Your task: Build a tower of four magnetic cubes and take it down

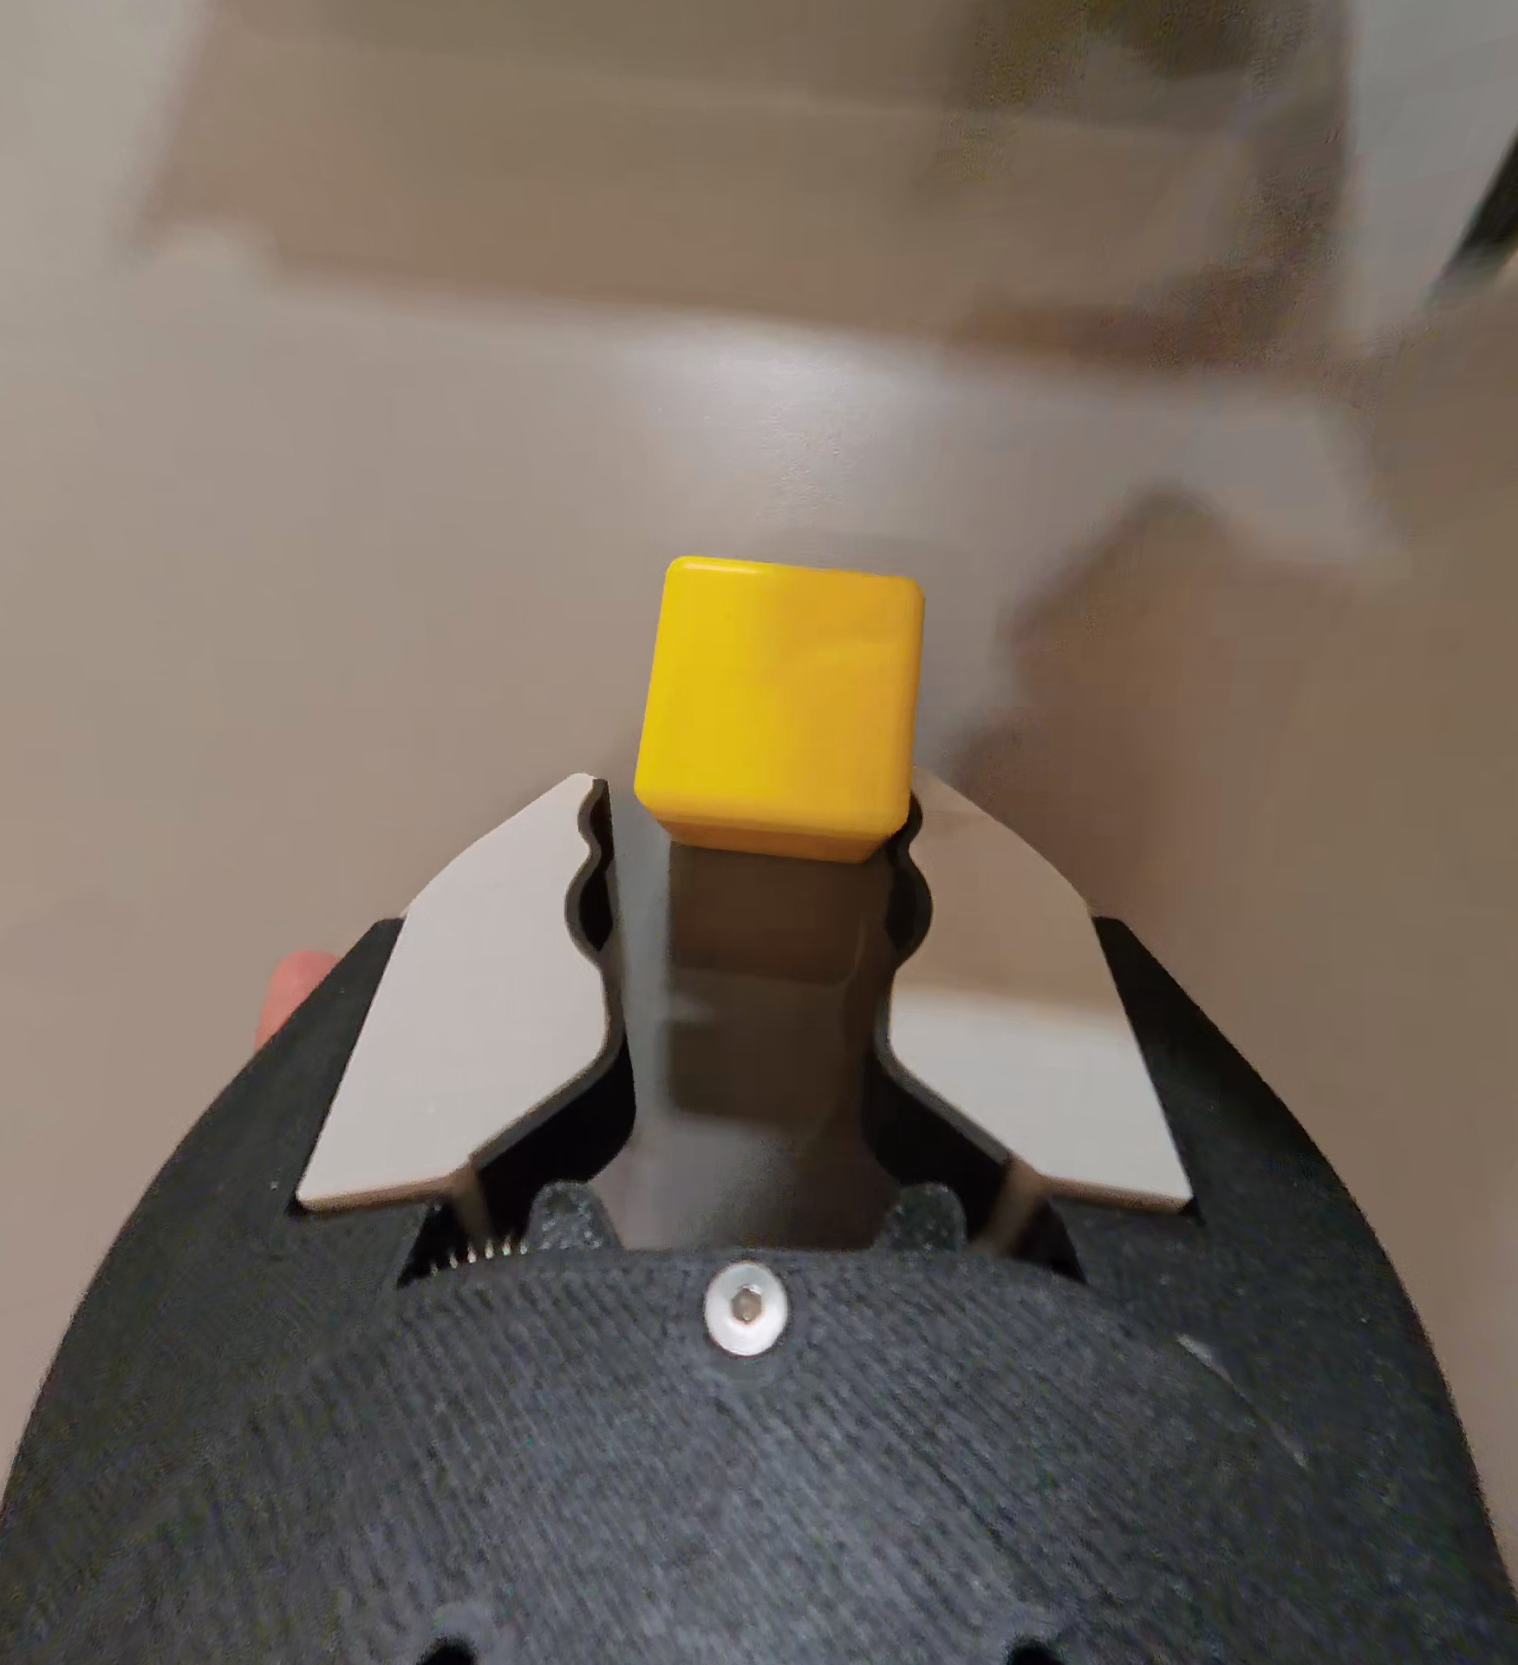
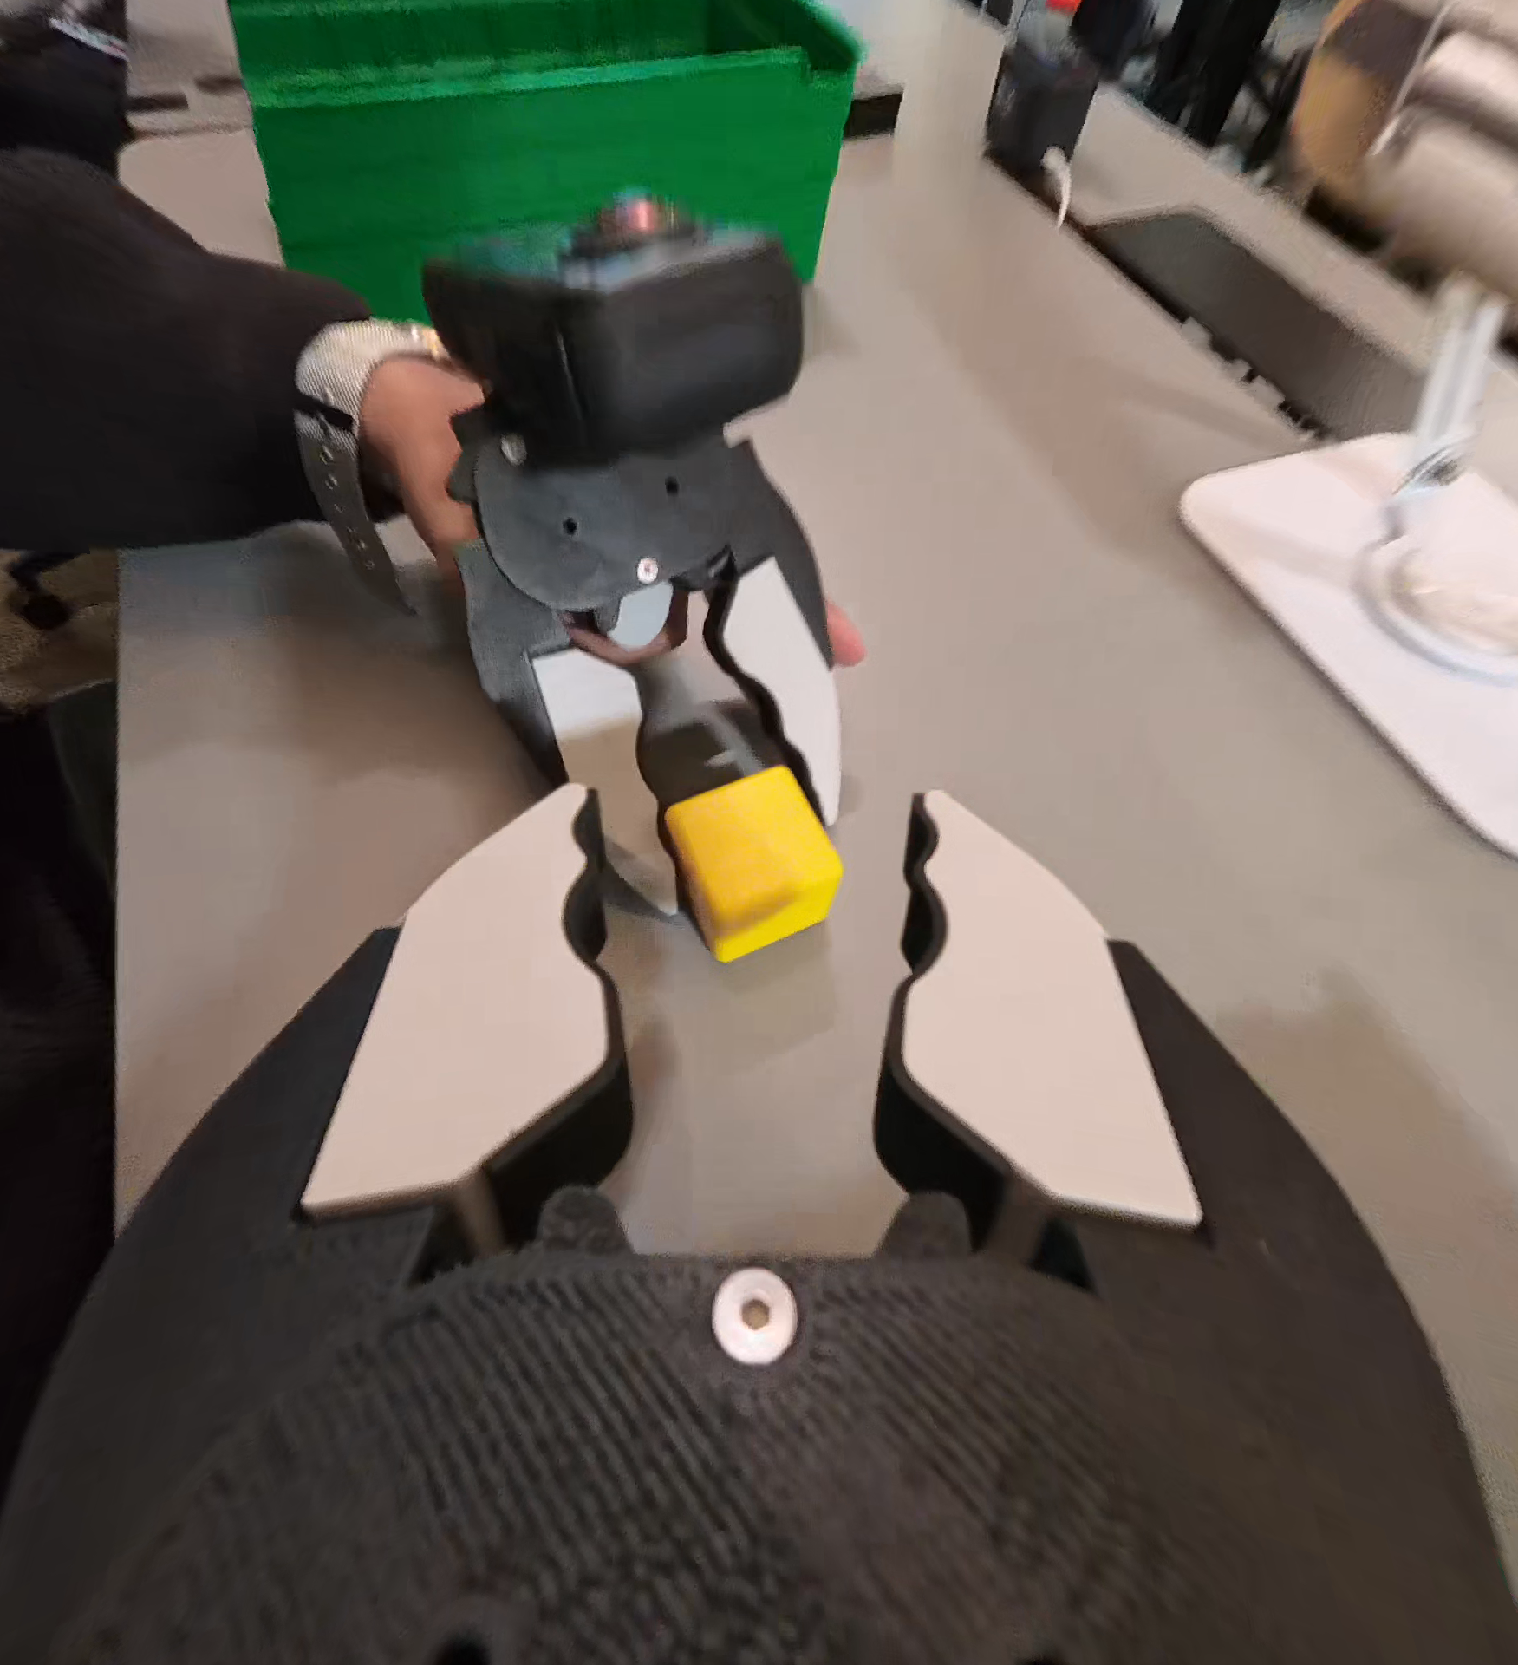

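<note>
Black printed plastic of the right gripper [image 2: 750,811] fills the near part of its own view, its jaws standing wide with nothing between them, aimed at the yellow cube [image 2: 755,860] just beyond the tips on the grey desk [image 2: 1052,631]. Opposite it, the left gripper [image 2: 741,851] slants down with its jaws closed on the cube at their very tips, so most of the cube sticks out in front, perhaps to leave faces free. Whether the cube rests on the desk or hangs just over it I cannot tell, the left view's background is only blur, and a green box [image 2: 548,135] behind is cut off at the top.
</note>
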The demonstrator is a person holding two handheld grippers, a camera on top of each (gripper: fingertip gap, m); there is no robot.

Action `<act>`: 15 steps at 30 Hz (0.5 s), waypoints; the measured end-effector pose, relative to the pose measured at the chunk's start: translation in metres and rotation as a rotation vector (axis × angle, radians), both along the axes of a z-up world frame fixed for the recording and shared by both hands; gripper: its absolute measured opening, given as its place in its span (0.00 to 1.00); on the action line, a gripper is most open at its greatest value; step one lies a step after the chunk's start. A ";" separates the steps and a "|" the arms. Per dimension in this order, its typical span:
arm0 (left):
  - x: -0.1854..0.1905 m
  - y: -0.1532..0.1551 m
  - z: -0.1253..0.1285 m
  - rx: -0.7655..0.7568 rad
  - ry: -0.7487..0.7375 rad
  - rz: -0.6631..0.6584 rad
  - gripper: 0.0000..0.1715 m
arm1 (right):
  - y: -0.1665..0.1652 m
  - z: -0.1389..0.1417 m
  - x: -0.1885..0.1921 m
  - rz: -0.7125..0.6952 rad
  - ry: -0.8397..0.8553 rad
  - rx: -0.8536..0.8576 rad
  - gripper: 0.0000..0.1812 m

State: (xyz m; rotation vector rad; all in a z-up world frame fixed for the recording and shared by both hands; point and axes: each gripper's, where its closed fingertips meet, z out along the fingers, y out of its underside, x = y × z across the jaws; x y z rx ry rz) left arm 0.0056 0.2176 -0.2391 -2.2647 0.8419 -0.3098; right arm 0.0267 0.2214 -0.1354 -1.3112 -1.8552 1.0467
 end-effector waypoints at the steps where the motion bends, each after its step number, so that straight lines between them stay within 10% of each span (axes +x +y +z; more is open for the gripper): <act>1: 0.000 0.000 0.000 -0.006 -0.004 0.001 0.35 | -0.004 -0.012 -0.004 0.000 -0.021 -0.016 0.36; 15: 0.005 -0.007 0.000 -0.045 -0.053 -0.023 0.41 | 0.002 -0.063 -0.021 -0.059 -0.051 -0.054 0.40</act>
